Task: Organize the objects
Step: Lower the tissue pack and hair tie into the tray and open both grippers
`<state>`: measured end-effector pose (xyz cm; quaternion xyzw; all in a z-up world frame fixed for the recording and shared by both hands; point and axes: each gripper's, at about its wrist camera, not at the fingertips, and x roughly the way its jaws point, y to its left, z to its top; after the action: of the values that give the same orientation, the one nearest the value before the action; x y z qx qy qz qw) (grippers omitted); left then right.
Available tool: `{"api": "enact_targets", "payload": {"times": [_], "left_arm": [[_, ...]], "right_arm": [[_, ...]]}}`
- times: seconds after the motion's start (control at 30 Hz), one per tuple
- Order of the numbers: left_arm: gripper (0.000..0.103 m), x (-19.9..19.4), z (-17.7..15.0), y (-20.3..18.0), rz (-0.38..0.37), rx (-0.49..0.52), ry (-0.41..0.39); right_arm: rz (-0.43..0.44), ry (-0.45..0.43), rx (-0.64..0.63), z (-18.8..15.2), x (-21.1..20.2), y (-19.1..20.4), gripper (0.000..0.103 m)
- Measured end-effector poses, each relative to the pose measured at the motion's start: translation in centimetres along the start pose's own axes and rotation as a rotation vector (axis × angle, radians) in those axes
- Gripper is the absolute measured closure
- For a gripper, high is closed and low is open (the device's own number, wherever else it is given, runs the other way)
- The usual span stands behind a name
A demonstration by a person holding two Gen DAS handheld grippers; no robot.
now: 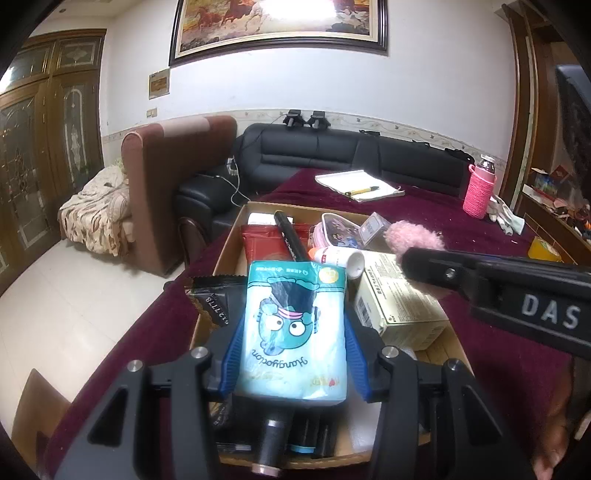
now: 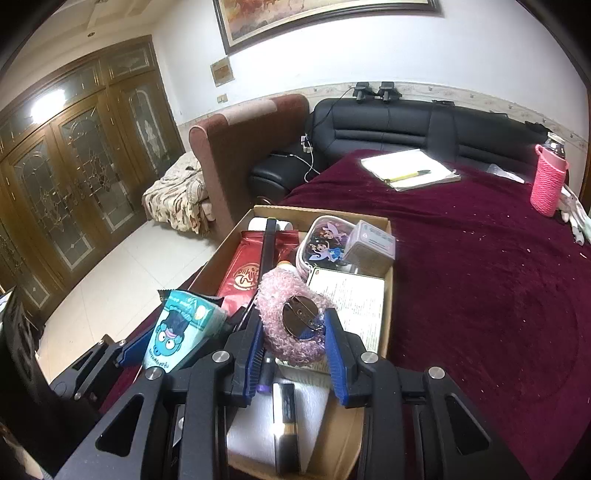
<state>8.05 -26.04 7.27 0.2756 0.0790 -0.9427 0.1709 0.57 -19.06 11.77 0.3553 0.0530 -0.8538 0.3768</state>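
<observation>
Left gripper [image 1: 291, 343] clamps a blue pouch [image 1: 291, 328], right gripper [image 2: 293, 347] a pink fuzzy brooch [image 2: 291, 325], above the crowded cardboard box [image 2: 388, 295].

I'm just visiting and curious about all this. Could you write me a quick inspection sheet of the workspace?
Surface: maroon cloth, speckled with crumbs.
Job's things: open cardboard box holding a red packet, cartoon tin, grey cube box and leaflet.
Clutter: notepad with yellow pen; pink knit-sleeved bottle.
Grippers: left gripper shut on blue cartoon pouch; right gripper shut on pink fluffy brooch.
Cables: white charger cable on the black sofa.
Surroundings: brown armchair, wooden glazed doors, framed painting.
</observation>
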Motion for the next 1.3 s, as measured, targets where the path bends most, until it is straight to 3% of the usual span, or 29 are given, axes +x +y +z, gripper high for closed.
{"api": "enact_targets", "payload": {"times": [0.87, 1.3], "left_arm": [[0.055, 0.8, 0.1, 0.1, 0.018, -0.002, 0.019], [0.054, 0.8, -0.1, 0.5, 0.040, 0.011, 0.017]], "right_arm": [[-0.025, 0.078, -0.004, 3.3, 6.6, 0.5, 0.068], [-0.065, 0.082, -0.089, 3.9, 8.2, 1.6, 0.066]]}}
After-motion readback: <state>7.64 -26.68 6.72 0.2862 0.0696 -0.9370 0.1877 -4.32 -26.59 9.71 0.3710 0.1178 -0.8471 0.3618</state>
